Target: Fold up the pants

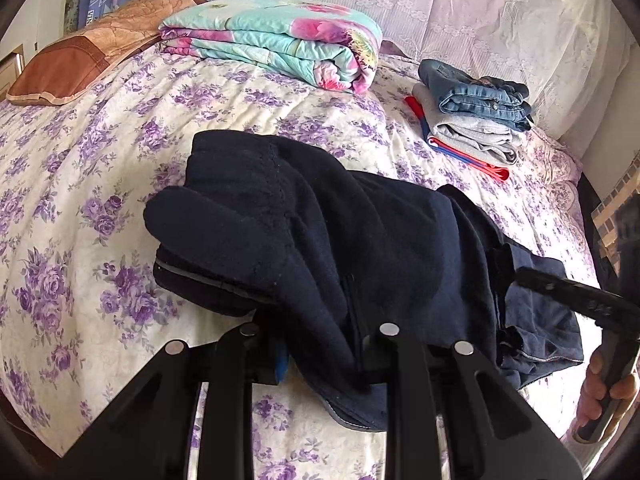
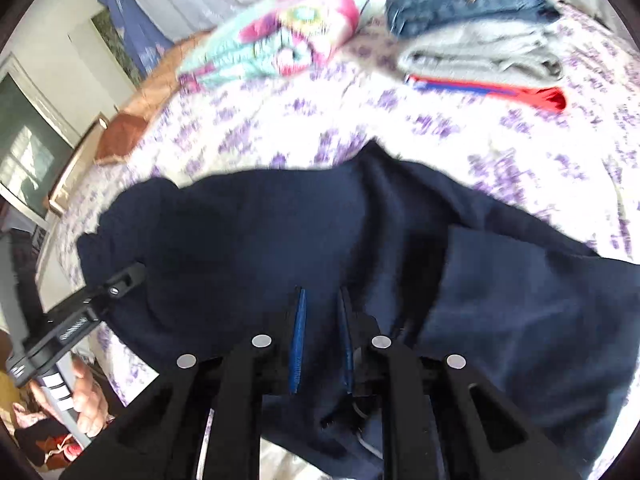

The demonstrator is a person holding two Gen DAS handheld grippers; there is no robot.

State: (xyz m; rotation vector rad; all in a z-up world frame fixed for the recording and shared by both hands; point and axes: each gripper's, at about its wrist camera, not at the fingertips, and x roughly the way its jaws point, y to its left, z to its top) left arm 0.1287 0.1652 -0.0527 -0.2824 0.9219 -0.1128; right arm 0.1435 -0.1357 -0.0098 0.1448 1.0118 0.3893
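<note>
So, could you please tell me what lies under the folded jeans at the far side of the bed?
The jeans top a stack: grey garment beneath, then red-and-blue fabric. Anything deeper is hidden.

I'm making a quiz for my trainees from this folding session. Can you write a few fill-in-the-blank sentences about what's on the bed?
1. The pants being folded are dark ____ in colour.
2. On top of the folded clothes pile sits a pair of blue ____.
3. The bedspread is printed with ____ flowers.
4. The folded quilt lies beside a ____ pillow.

Missing words: navy; jeans; purple; brown
</note>
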